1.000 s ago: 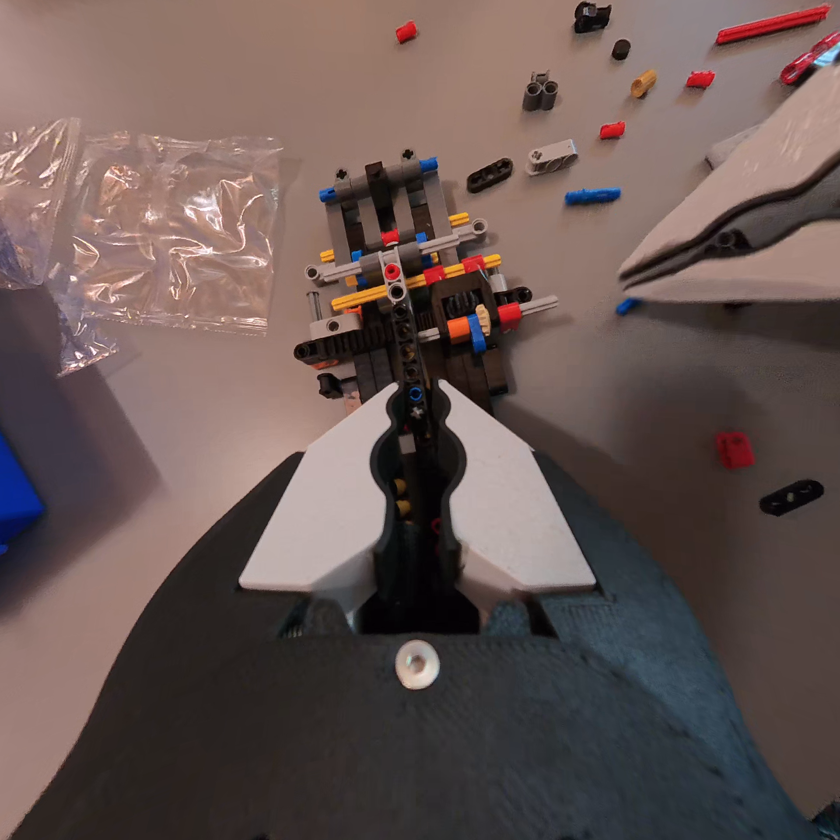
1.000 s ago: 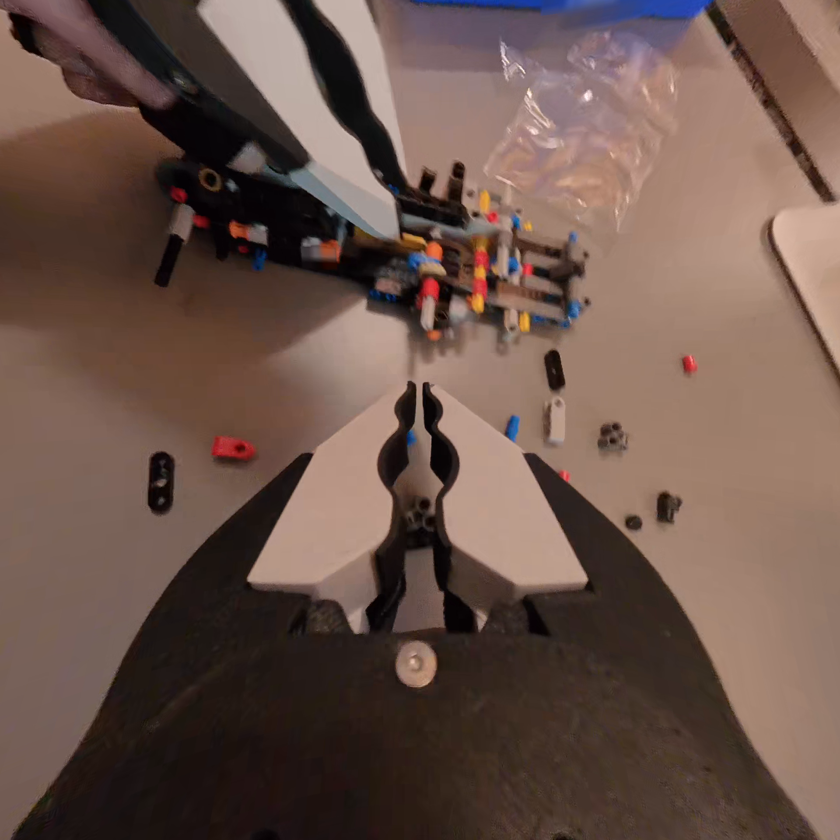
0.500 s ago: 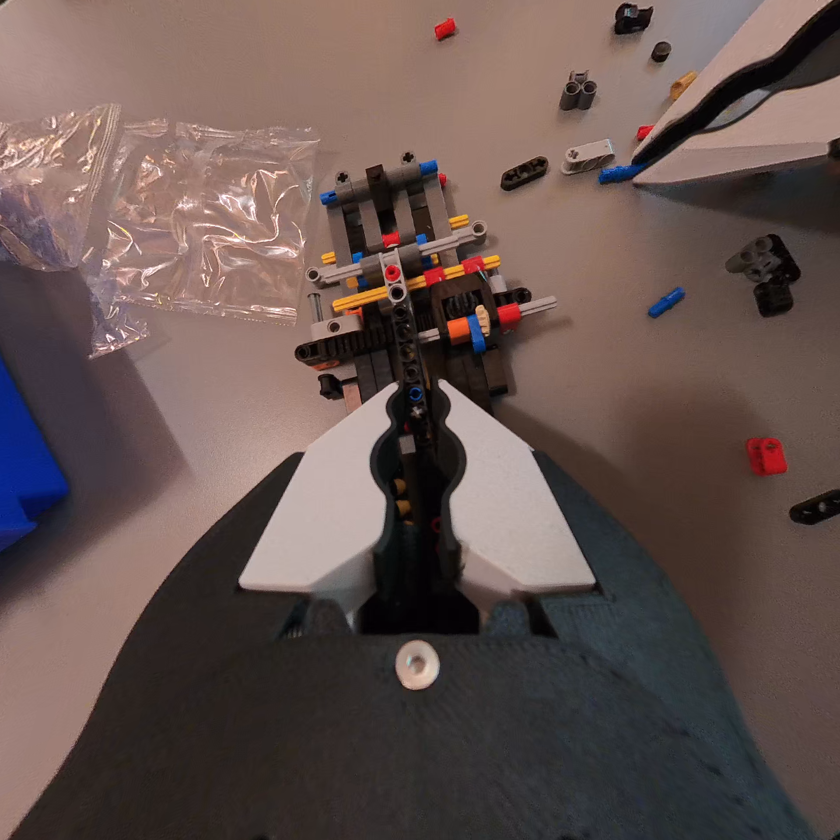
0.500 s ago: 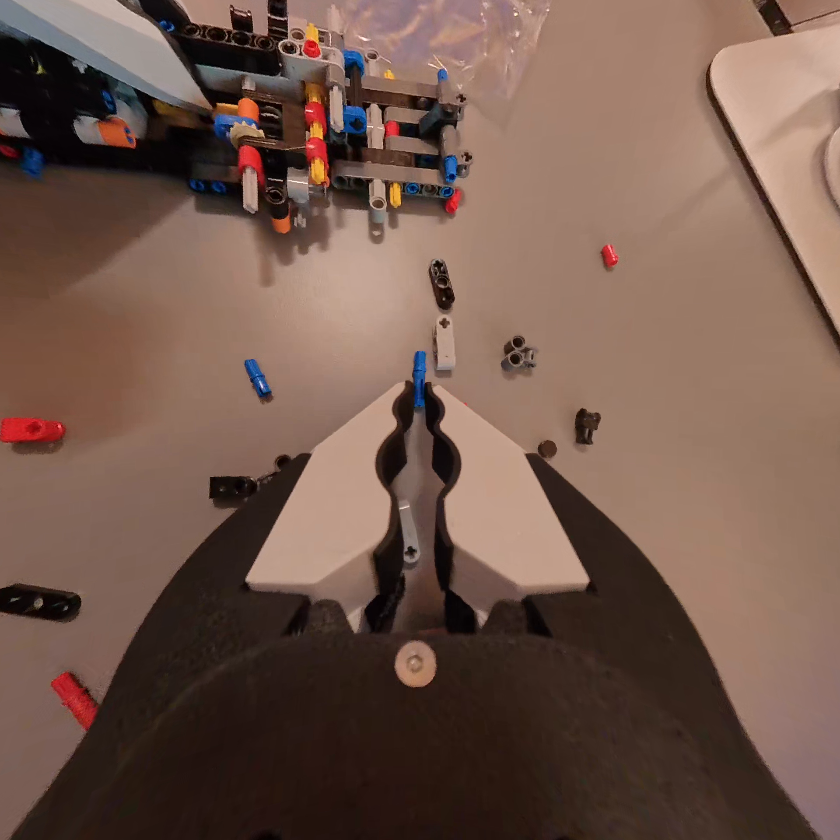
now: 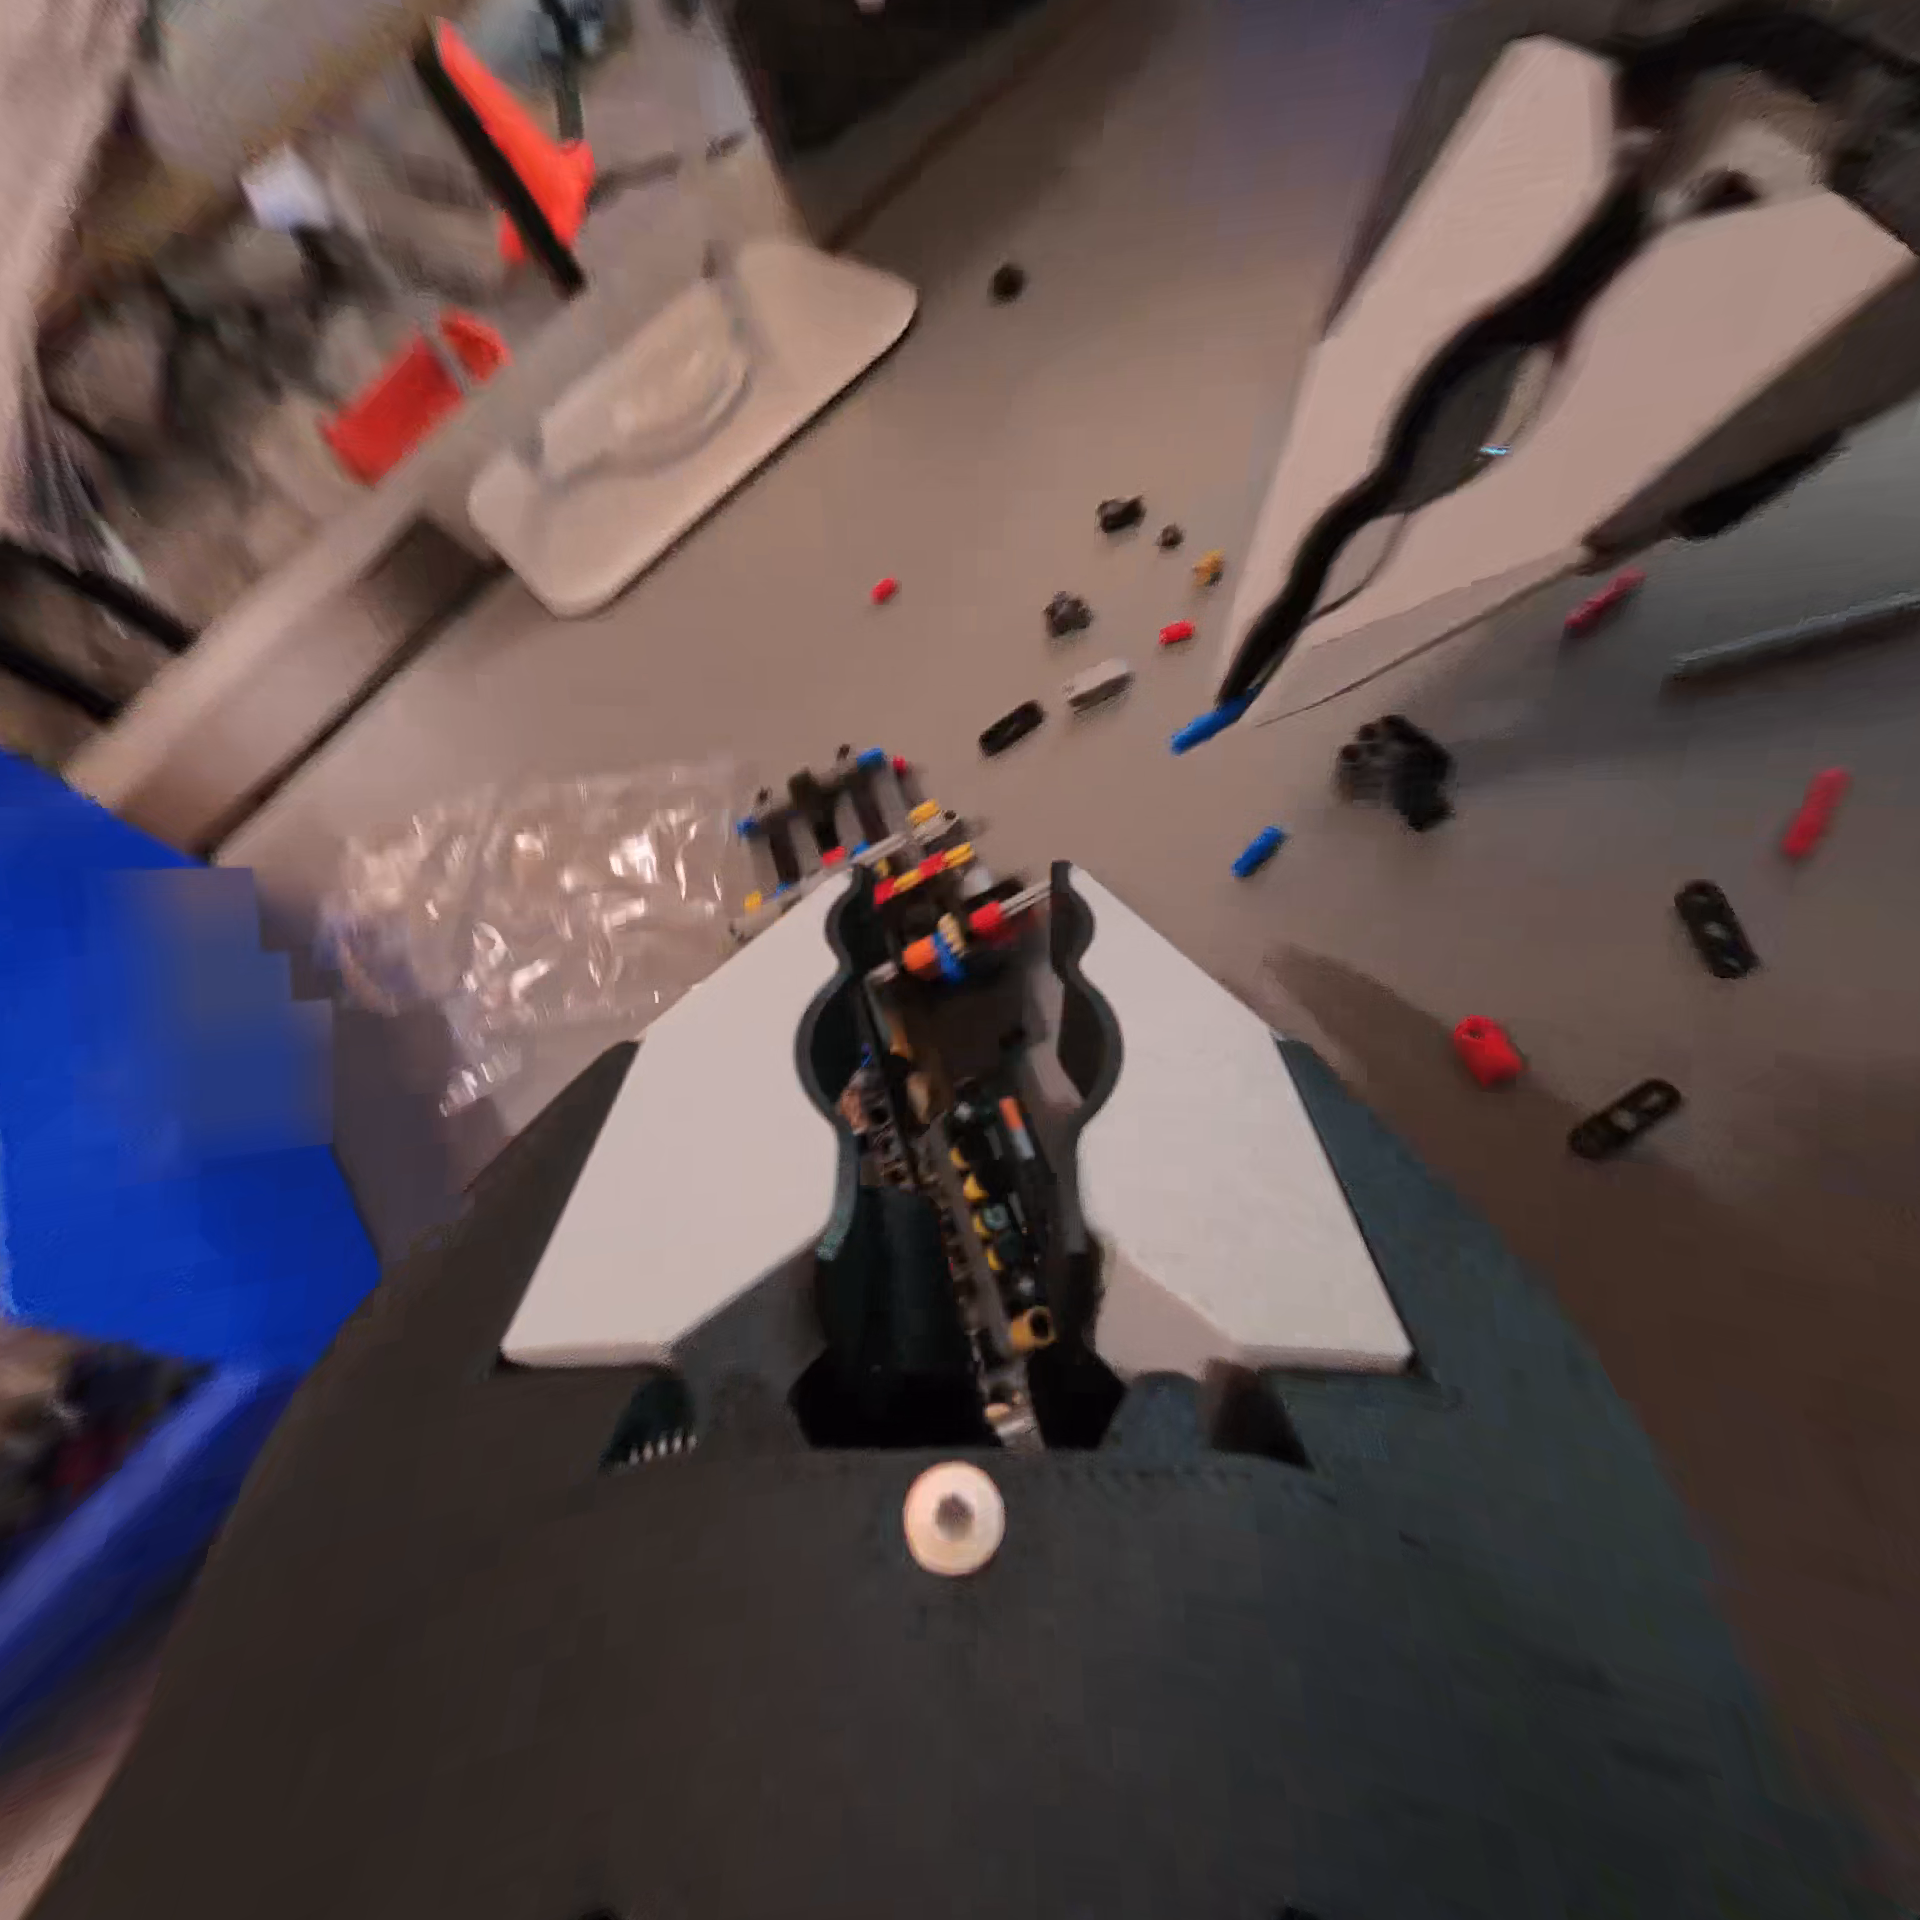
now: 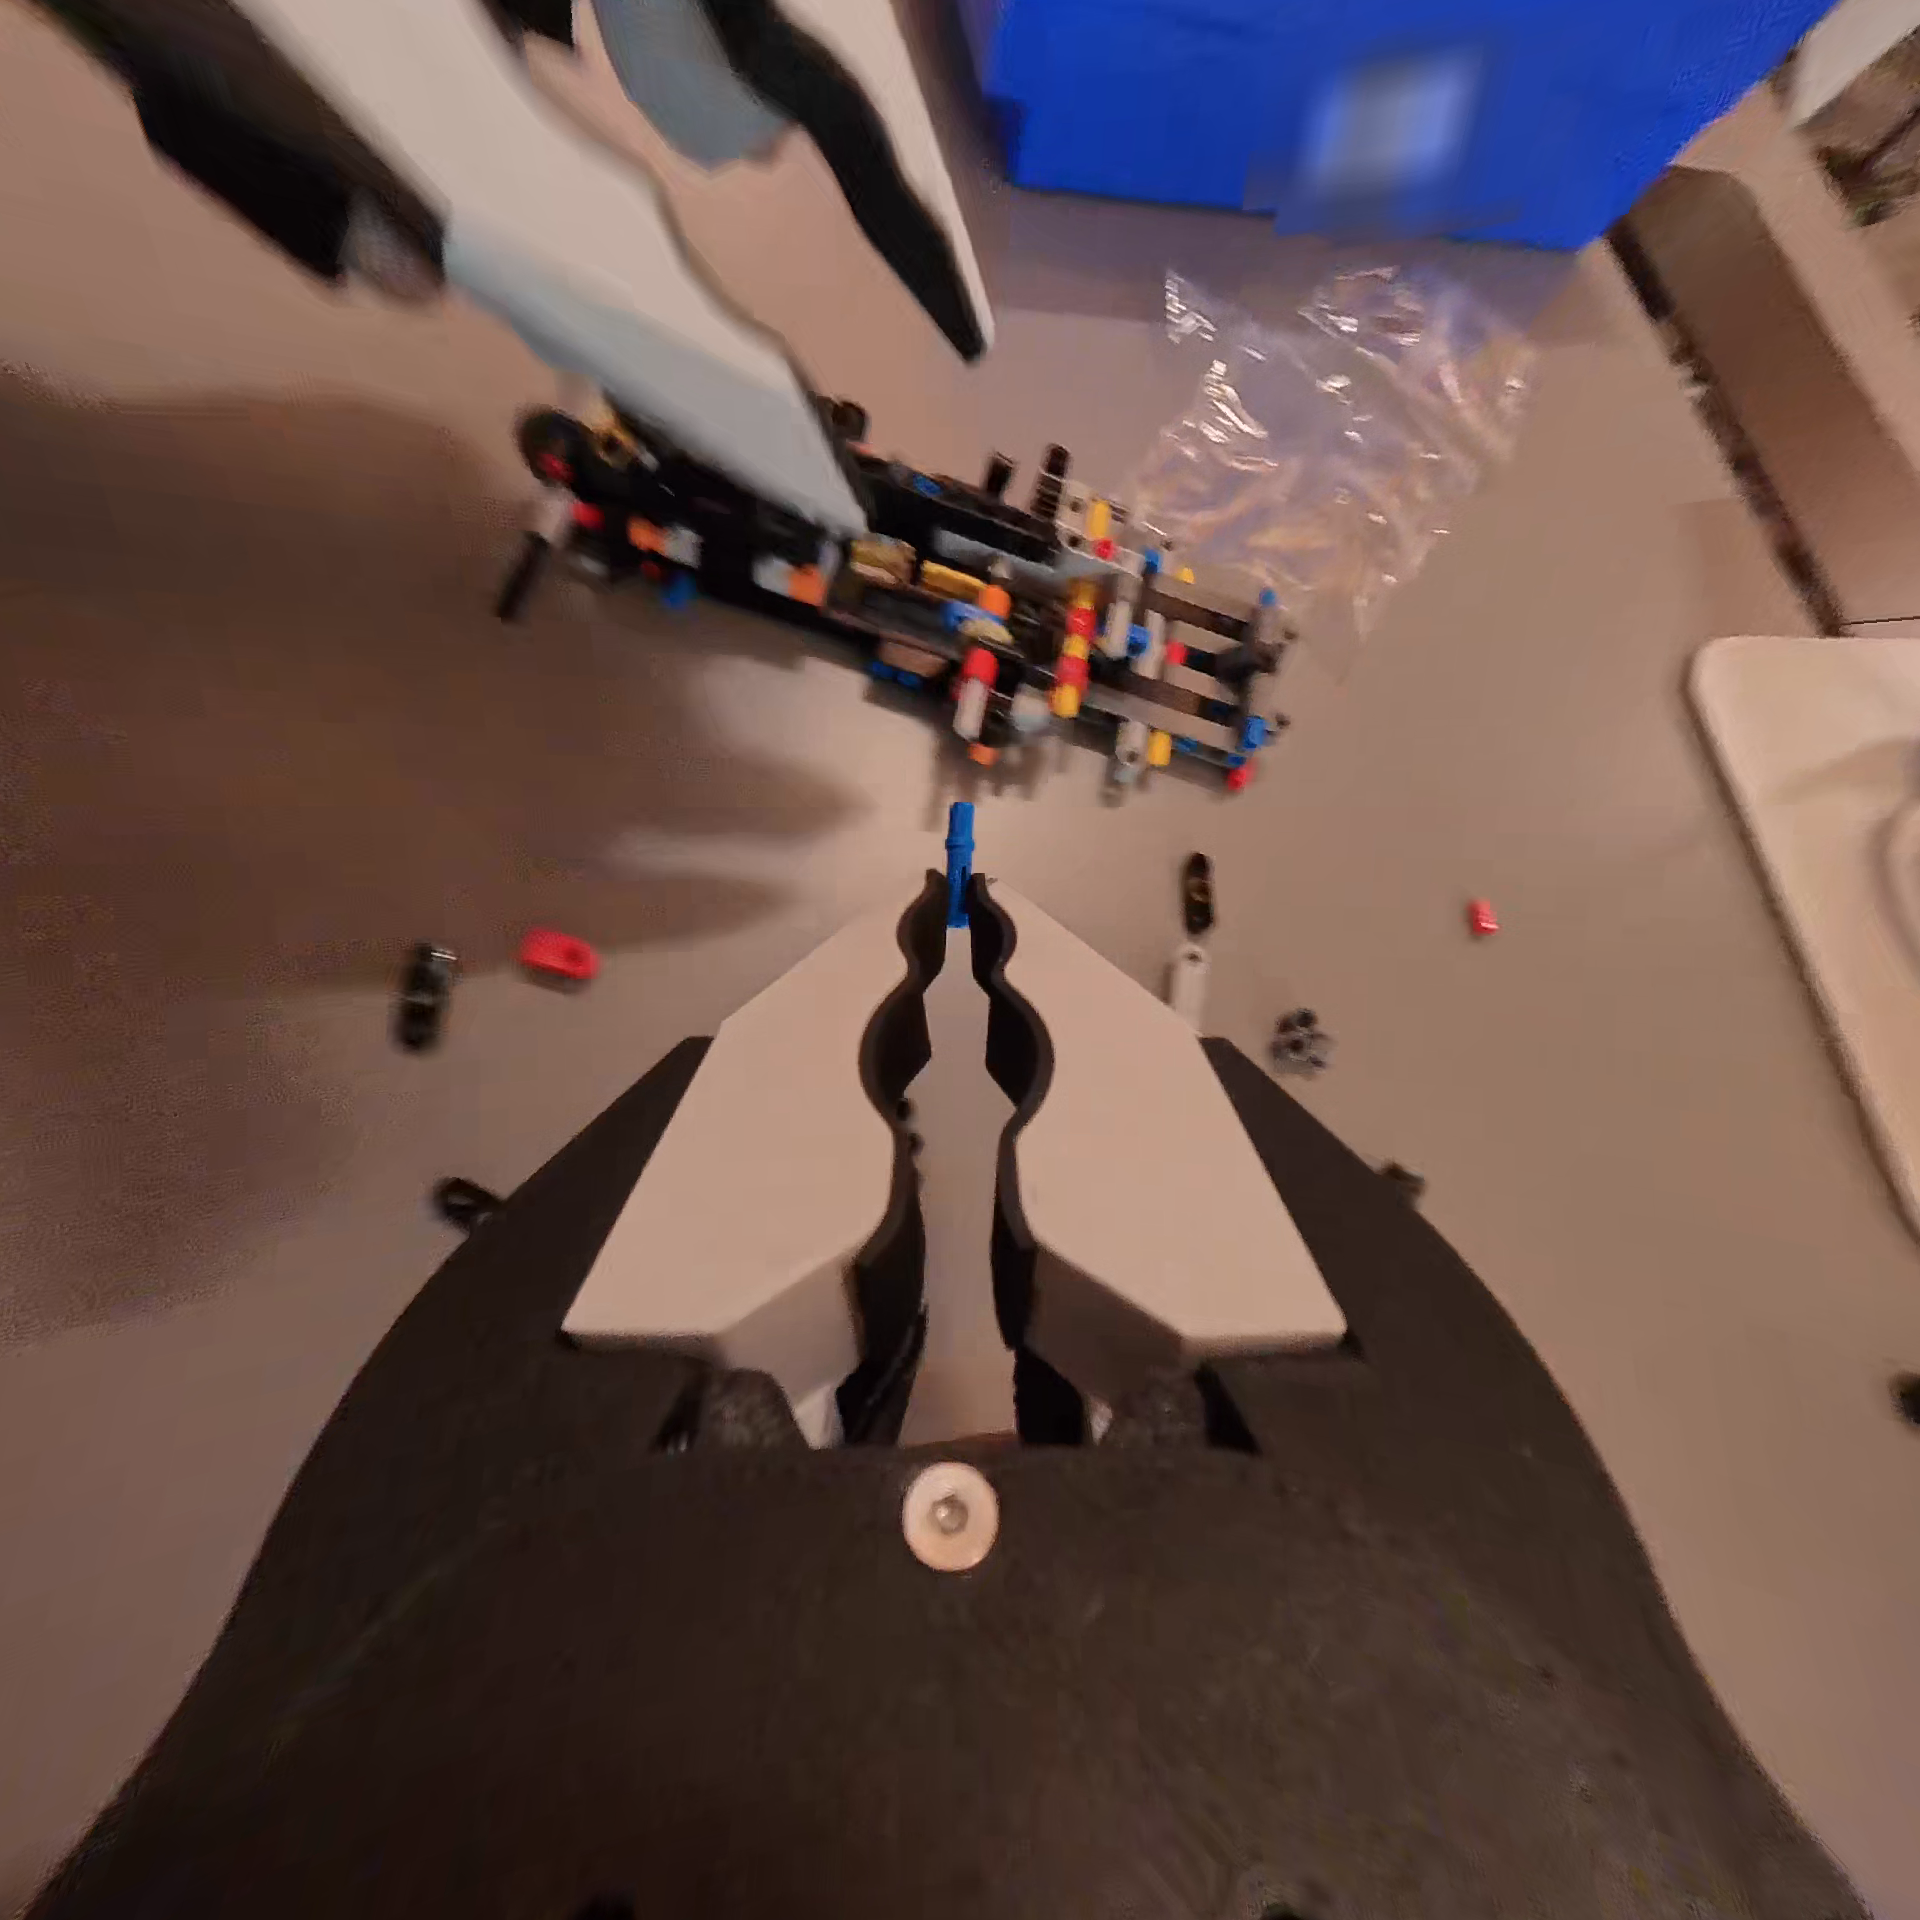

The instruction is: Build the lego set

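Observation:
The lego assembly (image 6: 1039, 623), a long black frame with red, yellow, blue and grey parts, lies on the brown table. In the left wrist view the assembly (image 5: 935, 945) shows between my spread fingers. My left gripper (image 5: 956, 883) is open and tilted over it; in the right wrist view the left gripper (image 6: 914, 436) hangs just above the assembly's near end. My right gripper (image 6: 958, 899) is shut on a blue pin (image 6: 958, 852) that sticks out of its tips toward the assembly. The right gripper (image 5: 1242, 691) with the blue pin (image 5: 1210, 722) also shows in the left wrist view.
A blue bin (image 5: 156, 1091) stands left of the assembly, with a clear plastic bag (image 5: 540, 904) beside it. A white flat base (image 5: 727, 395) lies beyond. Loose pieces lie scattered: a blue pin (image 5: 1259, 850), a red piece (image 5: 1486, 1049), black beams (image 5: 1714, 930), a dark connector (image 5: 1392, 769).
My left gripper has opened, letting go of the assembly's black beam, and tilted up. My right gripper has shut on the blue pin, lifted it and turned toward the assembly.

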The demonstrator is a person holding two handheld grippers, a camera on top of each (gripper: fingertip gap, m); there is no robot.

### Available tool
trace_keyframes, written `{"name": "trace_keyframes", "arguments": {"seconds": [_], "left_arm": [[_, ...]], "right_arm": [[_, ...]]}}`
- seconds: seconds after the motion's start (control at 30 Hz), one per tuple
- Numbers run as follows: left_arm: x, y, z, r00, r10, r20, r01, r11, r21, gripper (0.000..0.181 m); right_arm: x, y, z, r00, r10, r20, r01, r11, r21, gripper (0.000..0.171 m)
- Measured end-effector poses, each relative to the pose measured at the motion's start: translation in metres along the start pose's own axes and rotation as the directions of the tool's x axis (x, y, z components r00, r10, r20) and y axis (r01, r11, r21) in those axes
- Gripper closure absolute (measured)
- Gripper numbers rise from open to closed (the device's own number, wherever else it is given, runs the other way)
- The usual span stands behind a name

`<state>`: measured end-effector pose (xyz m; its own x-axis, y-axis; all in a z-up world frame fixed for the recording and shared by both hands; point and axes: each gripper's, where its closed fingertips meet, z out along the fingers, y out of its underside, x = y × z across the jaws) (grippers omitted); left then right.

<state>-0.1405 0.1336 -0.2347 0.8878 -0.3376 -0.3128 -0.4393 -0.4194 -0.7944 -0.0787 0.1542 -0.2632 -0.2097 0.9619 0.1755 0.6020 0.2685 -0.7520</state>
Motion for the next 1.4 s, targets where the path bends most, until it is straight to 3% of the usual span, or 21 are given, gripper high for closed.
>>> {"name": "trace_keyframes", "arguments": {"seconds": [0.13,0.23,0.4,0.5,0.67,0.83,1.1,1.23,1.4], "left_arm": [[0.037,-0.005,-0.001,0.94,0.331,0.087,-0.335,0.941,0.04,0.154],[0.05,-0.006,-0.003,0.921,0.369,0.122,-0.378,0.924,0.062,0.165],[0.053,-0.007,-0.006,0.908,0.383,0.172,-0.398,0.915,0.064,0.176],[0.053,-0.01,-0.009,0.904,0.379,0.197,-0.401,0.913,0.083,0.175],[0.053,-0.014,-0.013,0.827,0.486,0.284,-0.521,0.852,0.059,0.165],[0.062,-0.012,-0.012,0.788,0.553,0.269,-0.584,0.811,0.042,0.173],[0.052,-0.017,-0.009,0.959,0.188,0.213,-0.223,0.962,0.156,0.178],[0.051,-0.026,-0.006,0.989,0.026,0.146,-0.061,0.969,0.239,0.181],[0.05,-0.033,-0.001,0.994,-0.079,0.072,0.055,0.956,0.29,0.181]], "right_arm": [[-0.027,-0.022,-0.005,0.968,0.155,0.196,-0.169,0.984,0.061,0.17],[-0.039,-0.028,-0.006,0.936,0.21,0.284,-0.235,0.97,0.057,0.17],[-0.041,-0.03,-0.007,0.922,0.241,0.302,-0.264,0.964,0.035,0.17],[-0.042,-0.032,-0.009,0.916,0.25,0.312,-0.275,0.961,0.036,0.17],[-0.045,-0.029,-0.01,0.92,0.247,0.305,-0.254,0.967,-0.018,0.17],[-0.049,-0.026,-0.012,0.914,0.251,0.317,-0.248,0.967,-0.052,0.17],[-0.032,-0.043,-0.022,0.901,0.313,0.3,-0.357,0.928,0.104,0.17],[-0.021,-0.056,-0.028,0.896,0.33,0.299,-0.401,0.889,0.221,0.169],[-0.009,-0.058,-0.03,0.896,0.35,0.272,-0.42,0.867,0.268,0.17]]}}
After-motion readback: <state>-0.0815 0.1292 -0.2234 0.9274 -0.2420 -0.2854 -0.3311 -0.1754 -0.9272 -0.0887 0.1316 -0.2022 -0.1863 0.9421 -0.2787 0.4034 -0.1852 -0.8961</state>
